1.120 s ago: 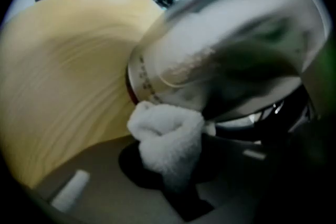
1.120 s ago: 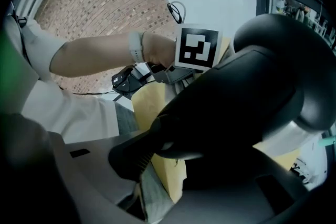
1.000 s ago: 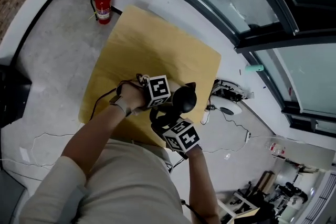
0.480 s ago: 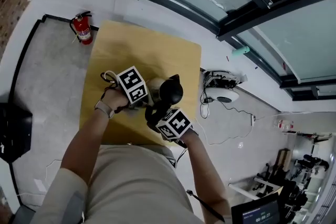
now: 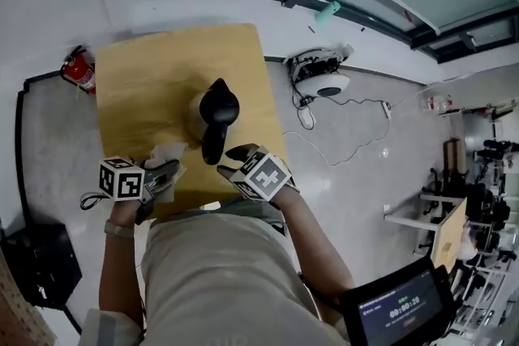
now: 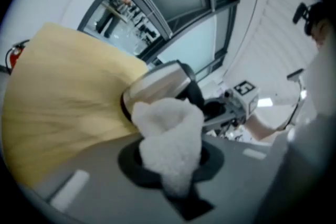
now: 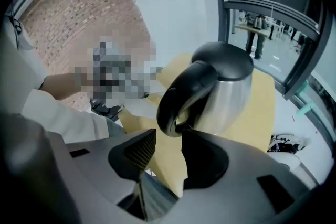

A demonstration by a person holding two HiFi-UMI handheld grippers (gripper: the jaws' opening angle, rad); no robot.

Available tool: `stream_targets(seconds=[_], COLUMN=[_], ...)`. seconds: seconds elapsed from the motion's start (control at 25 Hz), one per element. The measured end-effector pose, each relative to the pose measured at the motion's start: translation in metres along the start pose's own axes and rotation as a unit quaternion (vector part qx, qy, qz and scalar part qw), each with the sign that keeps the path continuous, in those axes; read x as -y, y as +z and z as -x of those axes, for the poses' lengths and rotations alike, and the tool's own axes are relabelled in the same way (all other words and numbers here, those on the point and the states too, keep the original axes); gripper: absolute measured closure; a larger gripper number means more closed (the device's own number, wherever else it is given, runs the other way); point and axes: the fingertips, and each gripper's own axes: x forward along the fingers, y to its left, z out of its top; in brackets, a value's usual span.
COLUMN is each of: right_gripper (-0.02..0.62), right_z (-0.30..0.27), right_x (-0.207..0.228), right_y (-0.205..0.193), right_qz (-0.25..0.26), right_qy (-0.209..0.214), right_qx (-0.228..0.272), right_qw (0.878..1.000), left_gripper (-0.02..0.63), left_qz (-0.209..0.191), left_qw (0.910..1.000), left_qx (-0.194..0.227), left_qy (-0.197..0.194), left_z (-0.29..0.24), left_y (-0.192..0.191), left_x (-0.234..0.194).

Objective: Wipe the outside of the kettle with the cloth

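Observation:
A steel kettle (image 5: 212, 116) with a black lid and handle stands near the middle of the wooden table (image 5: 154, 73). My left gripper (image 5: 166, 172) is at the table's near left edge, apart from the kettle, shut on a fluffy white cloth (image 5: 168, 156). In the left gripper view the cloth (image 6: 169, 136) bulges out of the gripper (image 6: 170, 157), with the kettle (image 6: 157, 84) just beyond. My right gripper (image 5: 229, 162) is by the handle's lower end. In the right gripper view the black handle (image 7: 181, 97) curves just ahead of the open gripper (image 7: 168, 144), with nothing between the jaws.
A red fire extinguisher (image 5: 79, 70) stands on the floor left of the table. Cables and a white device (image 5: 320, 79) lie to the right. A black case (image 5: 36, 263) sits at lower left, a screen (image 5: 401, 308) at lower right. A glass wall runs behind.
My left gripper has drawn back from the kettle's side to the table's near left edge with the cloth. The right gripper stays by the handle. The head view has swung round.

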Motion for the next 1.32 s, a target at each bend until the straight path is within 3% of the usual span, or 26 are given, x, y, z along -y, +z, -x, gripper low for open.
stream_targets(seconds=[0.12, 0.2, 0.28, 0.36, 0.44, 0.6, 0.76, 0.88, 1.0, 1.16, 1.32], right_gripper=[0.44, 0.44, 0.442, 0.524, 0.535, 0.536, 0.546, 0.548, 0.548, 0.548, 0.548], right_z=[0.029, 0.052, 0.077, 0.099, 0.117, 0.141, 0.154, 0.165, 0.171, 0.169, 0.164], right_x=[0.013, 0.024, 0.036, 0.049, 0.055, 0.063, 0.066, 0.072, 0.074, 0.068, 0.066], right_y=[-0.013, -0.009, 0.003, 0.016, 0.026, 0.034, 0.028, 0.025, 0.025, 0.024, 0.024], right_qz=[-0.029, -0.053, -0.077, -0.09, -0.093, -0.107, -0.148, -0.153, -0.144, -0.125, -0.122], right_qy=[-0.023, -0.041, -0.061, -0.079, -0.086, -0.081, -0.076, -0.105, -0.118, -0.114, -0.098], right_qx=[0.047, 0.112, 0.193, 0.262, 0.312, 0.377, 0.427, 0.45, 0.46, 0.461, 0.46], right_qw=[0.998, 0.991, 0.976, 0.958, 0.942, 0.916, 0.889, 0.874, 0.868, 0.871, 0.874], left_gripper=[0.534, 0.529, 0.528, 0.526, 0.522, 0.518, 0.52, 0.521, 0.522, 0.522, 0.523], left_qz=[0.001, -0.004, 0.0, 0.008, 0.007, 0.005, 0.009, 0.012, 0.003, 0.019, 0.013], left_qw=[0.995, 0.9861, 0.971, 0.952, 0.9395, 0.9245, 0.9022, 0.9002, 0.9073, 0.8954, 0.8982], left_qx=[0.093, 0.157, 0.227, 0.291, 0.327, 0.362, 0.406, 0.408, 0.392, 0.41, 0.401], left_qy=[-0.036, -0.055, -0.075, -0.093, -0.101, -0.119, -0.144, -0.152, -0.152, -0.173, -0.179], left_z=[0.003, 0.008, 0.016, 0.024, 0.025, 0.018, 0.018, 0.015, 0.004, -0.002, -0.008], left_y=[0.027, 0.05, 0.077, 0.1, 0.113, 0.129, 0.135, 0.137, 0.135, 0.137, 0.135], left_x=[0.032, 0.056, 0.079, 0.1, 0.119, 0.144, 0.159, 0.169, 0.174, 0.178, 0.185])
